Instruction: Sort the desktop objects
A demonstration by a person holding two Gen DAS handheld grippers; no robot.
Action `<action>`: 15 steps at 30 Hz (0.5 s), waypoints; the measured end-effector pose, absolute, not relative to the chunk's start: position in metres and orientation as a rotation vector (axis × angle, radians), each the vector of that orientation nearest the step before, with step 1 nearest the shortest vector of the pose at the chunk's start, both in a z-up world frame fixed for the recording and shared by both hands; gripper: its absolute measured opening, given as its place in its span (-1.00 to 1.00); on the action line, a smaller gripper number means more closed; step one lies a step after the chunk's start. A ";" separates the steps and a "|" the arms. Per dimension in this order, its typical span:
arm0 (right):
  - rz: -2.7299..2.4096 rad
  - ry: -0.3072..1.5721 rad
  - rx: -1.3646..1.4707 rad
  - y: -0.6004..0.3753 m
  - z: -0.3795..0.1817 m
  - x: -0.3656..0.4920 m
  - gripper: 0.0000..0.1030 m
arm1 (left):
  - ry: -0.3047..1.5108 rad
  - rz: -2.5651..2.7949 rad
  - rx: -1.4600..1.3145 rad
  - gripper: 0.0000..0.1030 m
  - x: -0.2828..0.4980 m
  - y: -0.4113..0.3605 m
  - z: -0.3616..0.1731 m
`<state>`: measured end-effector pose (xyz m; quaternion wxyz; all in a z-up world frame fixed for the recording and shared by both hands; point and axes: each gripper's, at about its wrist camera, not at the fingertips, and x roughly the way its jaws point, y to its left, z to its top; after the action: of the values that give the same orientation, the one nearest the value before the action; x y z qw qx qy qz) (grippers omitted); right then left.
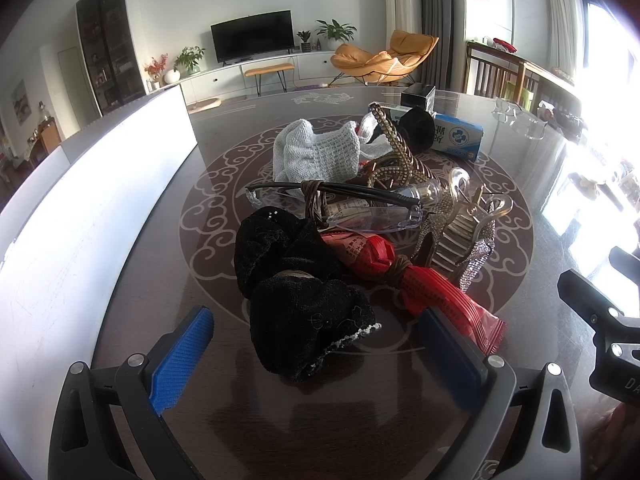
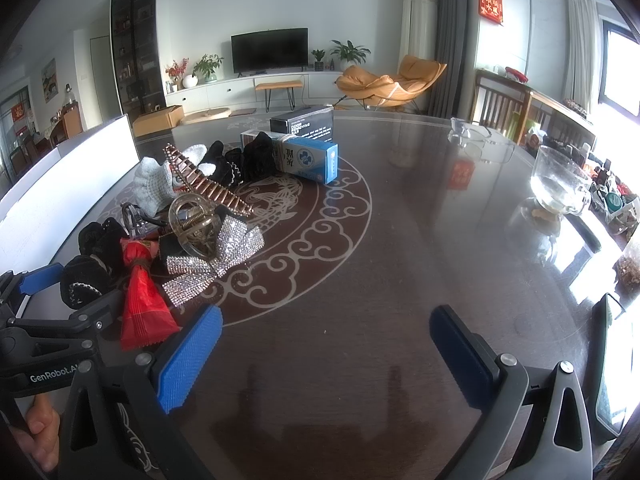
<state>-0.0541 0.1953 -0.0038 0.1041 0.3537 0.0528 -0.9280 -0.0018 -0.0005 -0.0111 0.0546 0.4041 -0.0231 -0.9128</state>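
Your dark patterned bench (image 2: 360,264) carries everything, with a white board (image 1: 92,208) standing along its left edge. The pile to sort sits mid-bench: a grey knitted cloth (image 1: 316,152), a blue carton (image 2: 310,158), then a black velvet scrunchie (image 1: 304,304) nearest you, a red packet (image 1: 436,292) just beside it, a rhinestone bow clip (image 2: 212,264) and clear glasses (image 1: 360,216) lying across the heap.

Your left tool (image 1: 316,356) has its blue pads wide apart, straddling the scrunchie without touching it. Your right tool (image 2: 324,356) is likewise spread, over bare bench, holding nothing.

The risk, as I judge it: the packet's tail lies close to the right-hand pad of your left tool, so closing could pinch both. The glasses rest loosely on the heap and may slide if the scrunchie drags.

Only the right wrist view shows the glass bowl (image 2: 560,184) near the far right edge; only the left shows the glasses' lens clearly.
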 end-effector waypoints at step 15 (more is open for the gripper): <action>-2.735 0.156 1.047 0.195 -0.004 -0.055 1.00 | -0.067 -2.771 1.227 1.00 -0.002 -0.001 -0.011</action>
<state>-0.0545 0.1950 -0.0044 0.1045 0.3551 0.0530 -0.9275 -0.0022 -0.0014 -0.0113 0.0549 0.4042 -0.0221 -0.9128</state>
